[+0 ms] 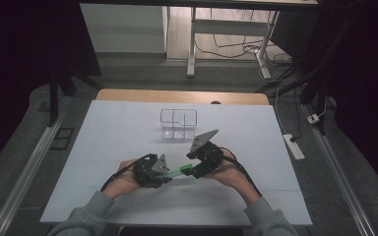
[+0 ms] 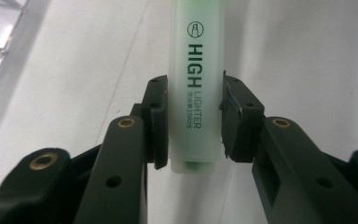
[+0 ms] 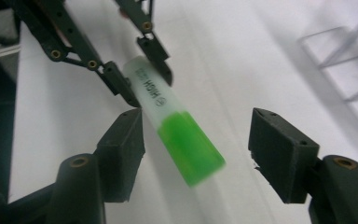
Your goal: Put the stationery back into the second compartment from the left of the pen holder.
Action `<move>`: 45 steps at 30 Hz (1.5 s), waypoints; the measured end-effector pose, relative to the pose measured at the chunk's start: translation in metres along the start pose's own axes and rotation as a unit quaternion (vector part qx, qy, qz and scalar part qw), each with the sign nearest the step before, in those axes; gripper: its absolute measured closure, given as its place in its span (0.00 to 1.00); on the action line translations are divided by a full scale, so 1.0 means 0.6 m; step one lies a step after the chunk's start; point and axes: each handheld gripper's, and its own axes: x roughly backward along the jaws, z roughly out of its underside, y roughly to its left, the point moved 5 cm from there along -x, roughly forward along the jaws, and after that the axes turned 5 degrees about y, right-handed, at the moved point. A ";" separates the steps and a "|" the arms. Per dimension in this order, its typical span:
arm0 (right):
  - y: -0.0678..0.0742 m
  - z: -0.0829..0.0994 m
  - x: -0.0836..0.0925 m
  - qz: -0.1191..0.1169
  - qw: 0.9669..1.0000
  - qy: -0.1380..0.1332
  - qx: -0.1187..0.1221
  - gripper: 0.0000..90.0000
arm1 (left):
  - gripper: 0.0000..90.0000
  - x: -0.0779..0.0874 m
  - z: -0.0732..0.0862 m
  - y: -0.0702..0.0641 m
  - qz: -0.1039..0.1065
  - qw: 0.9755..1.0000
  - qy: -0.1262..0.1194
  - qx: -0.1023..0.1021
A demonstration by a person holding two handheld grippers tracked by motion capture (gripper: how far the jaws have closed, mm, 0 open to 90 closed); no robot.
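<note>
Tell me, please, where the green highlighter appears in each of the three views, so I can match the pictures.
High view: the highlighter lies level between the two grippers, low at centre.
Left gripper view: it stands upright at centre, barrel clamped by the left gripper.
Right gripper view: it slants across the middle, green cap between the open jaws of the right gripper.
Shared landmark: the clear divided box on the white table.
</note>
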 end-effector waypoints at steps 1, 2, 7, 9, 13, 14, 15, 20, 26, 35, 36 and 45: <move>-0.002 0.000 0.004 0.007 1.000 -0.007 -0.008 0.38 | 0.73 0.001 0.002 0.002 -0.003 1.000 -0.002 0.005; -0.004 0.000 0.008 0.011 1.000 -0.015 -0.012 0.37 | 0.73 0.003 0.004 0.005 -0.005 1.000 -0.005 0.010; -0.015 0.001 0.027 0.040 0.998 -0.043 -0.032 0.35 | 0.73 0.011 0.016 0.017 -0.015 0.999 -0.019 0.037; -0.019 0.003 0.033 0.051 0.997 -0.053 -0.039 0.35 | 0.73 0.014 0.020 0.021 -0.019 0.998 -0.024 0.047; -0.024 0.006 0.043 0.061 0.994 -0.070 -0.059 0.33 | 0.73 0.021 0.024 0.027 -0.027 0.997 -0.040 0.067; -0.025 0.007 0.044 0.063 0.993 -0.071 -0.062 0.33 | 0.73 0.022 0.025 0.028 -0.028 0.996 -0.043 0.070; -0.026 0.009 0.044 0.065 0.993 -0.075 -0.064 0.32 | 0.73 0.024 0.026 0.029 -0.030 0.996 -0.046 0.073; -0.027 0.012 0.046 0.065 0.991 -0.087 -0.080 0.32 | 0.73 0.030 0.028 0.033 -0.035 0.994 -0.062 0.088; -0.022 0.008 0.044 0.066 0.990 -0.095 -0.080 0.32 | 0.73 0.034 0.025 0.034 -0.037 0.991 -0.080 0.100; -0.022 0.009 0.034 0.063 0.989 -0.097 -0.091 0.31 | 0.73 0.032 0.017 0.032 -0.046 0.989 -0.092 0.110; -0.022 0.008 0.032 0.062 0.989 -0.097 -0.091 0.31 | 0.73 0.032 0.015 0.031 -0.048 0.988 -0.096 0.110; -0.017 0.004 0.023 0.052 0.988 -0.105 -0.100 0.31 | 0.73 0.023 0.000 0.023 -0.056 0.987 -0.104 0.106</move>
